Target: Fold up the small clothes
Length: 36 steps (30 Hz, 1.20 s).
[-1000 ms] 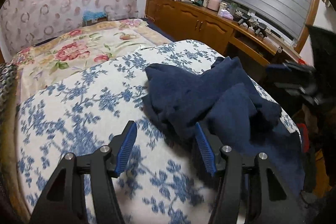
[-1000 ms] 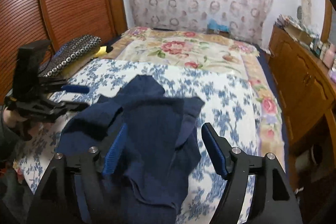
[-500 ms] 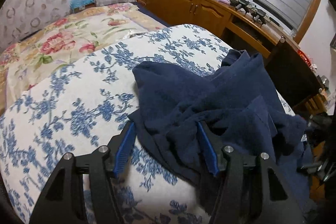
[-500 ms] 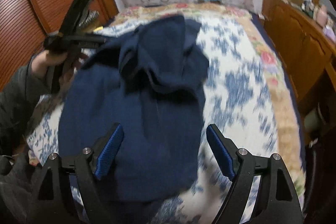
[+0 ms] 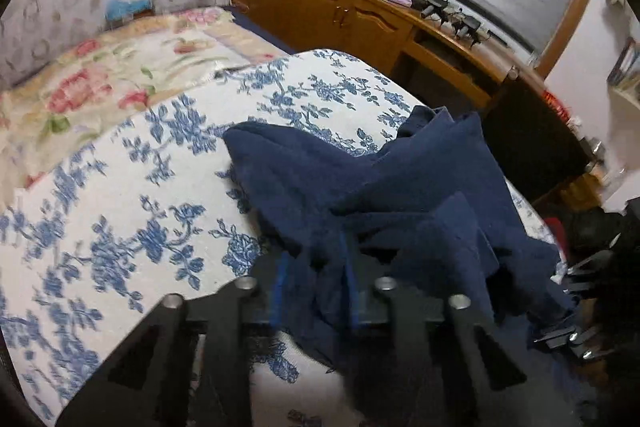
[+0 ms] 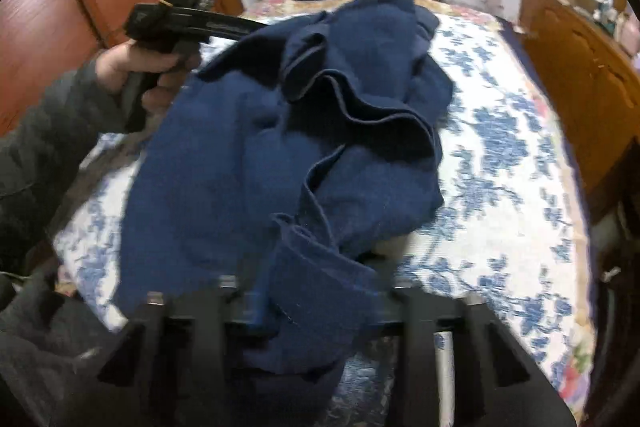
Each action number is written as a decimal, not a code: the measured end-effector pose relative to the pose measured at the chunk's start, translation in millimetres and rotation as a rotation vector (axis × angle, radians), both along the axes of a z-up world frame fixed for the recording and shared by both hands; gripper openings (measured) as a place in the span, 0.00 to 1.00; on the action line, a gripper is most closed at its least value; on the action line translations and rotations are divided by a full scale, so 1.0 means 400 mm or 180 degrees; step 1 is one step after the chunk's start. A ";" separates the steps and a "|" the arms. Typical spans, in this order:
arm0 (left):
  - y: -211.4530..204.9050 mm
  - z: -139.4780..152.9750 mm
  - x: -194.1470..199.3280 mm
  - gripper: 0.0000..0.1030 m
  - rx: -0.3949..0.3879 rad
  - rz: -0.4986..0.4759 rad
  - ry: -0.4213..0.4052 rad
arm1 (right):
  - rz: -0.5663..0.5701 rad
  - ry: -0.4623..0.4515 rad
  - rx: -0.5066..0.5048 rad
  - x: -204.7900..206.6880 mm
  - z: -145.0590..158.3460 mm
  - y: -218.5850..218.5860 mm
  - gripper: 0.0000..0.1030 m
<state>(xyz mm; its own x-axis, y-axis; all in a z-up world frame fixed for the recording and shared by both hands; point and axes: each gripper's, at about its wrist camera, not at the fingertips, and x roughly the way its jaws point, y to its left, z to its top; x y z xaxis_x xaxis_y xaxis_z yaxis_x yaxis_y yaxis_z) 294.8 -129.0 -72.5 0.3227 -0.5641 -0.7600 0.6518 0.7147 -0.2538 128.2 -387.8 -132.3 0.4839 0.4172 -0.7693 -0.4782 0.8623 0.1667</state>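
left gripper (image 5: 316,291): closed on a fold of the garment, cloth pinched between the blue pads at 6 o'clock of the left view.
right gripper (image 6: 316,307): closed on a hem of the garment at 6 o'clock of the right view; pads hidden by cloth.
garment (image 6: 280,155): navy, crumpled, spread on the quilt between the two grippers.
left hand (image 6: 136,71): seen at 10 o'clock of the right view, wrapped round the left gripper's handle.
quilt (image 5: 120,195): white with blue flowers, under the garment.
floral cover (image 5: 112,75): at 10 o'clock, beyond the quilt.
cabinet (image 5: 340,15): wooden, at 12 o'clock, clutter on top.
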 end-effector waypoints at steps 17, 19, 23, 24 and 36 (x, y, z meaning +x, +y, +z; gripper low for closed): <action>0.366 0.421 -0.157 0.10 -0.0495 0.0791 -0.1227 | 0.0539 -0.0927 0.0292 0.042 0.234 0.164 0.12; 0.451 0.485 -0.172 0.10 -0.0411 0.0959 -0.1402 | 0.0724 -0.1031 0.0358 0.060 0.274 0.224 0.12; 0.609 0.597 -0.187 0.10 -0.0239 0.1279 -0.1673 | 0.1102 -0.1278 0.0536 0.091 0.363 0.382 0.12; 0.637 0.617 -0.187 0.10 -0.0192 0.1329 -0.1714 | 0.1188 -0.1314 0.0599 0.094 0.382 0.419 0.12; 0.938 0.533 0.054 0.11 0.0600 0.1815 -0.1182 | 0.1563 -0.0729 0.1448 0.245 0.355 0.854 0.12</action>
<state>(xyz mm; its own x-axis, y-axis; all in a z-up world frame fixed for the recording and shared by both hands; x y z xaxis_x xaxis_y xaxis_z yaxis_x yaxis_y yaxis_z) 316.5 246.3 140.6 0.7858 -0.0995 -0.6104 0.1820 0.9805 0.0745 226.2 -46.0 9.9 0.2861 0.8847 -0.3680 -0.8602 0.4064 0.3080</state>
